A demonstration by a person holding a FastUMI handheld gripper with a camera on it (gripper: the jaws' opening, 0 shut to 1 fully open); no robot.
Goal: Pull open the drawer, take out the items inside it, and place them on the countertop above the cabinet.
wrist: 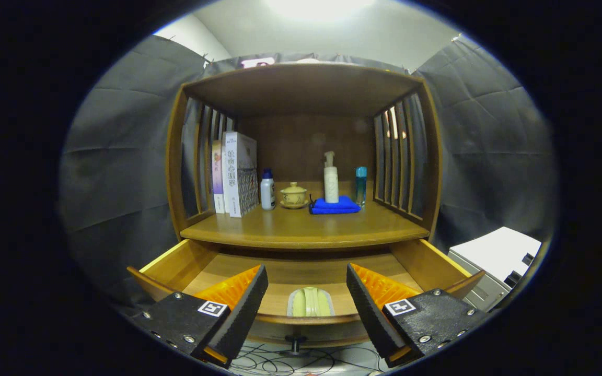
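Observation:
The wooden drawer [175, 258] stands pulled out under the cabinet's countertop [301, 230]. Inside it, near the front wall, lies a pale green and white item [310, 303], lying flat between my two fingers and a little beyond them. My gripper [307, 292] is open, held above the drawer's front edge with nothing between its fingers. The drawer's dark knob [296, 344] pokes out below the front panel.
On the countertop stand boxes [238, 175] at the left, a small white bottle [267, 190], a lidded cup on a saucer [294, 196], a pump bottle [331, 180] on a folded blue cloth [335, 206], and a teal bottle [361, 185]. A white box [494, 256] sits right of the cabinet. Cables [280, 363] lie on the floor.

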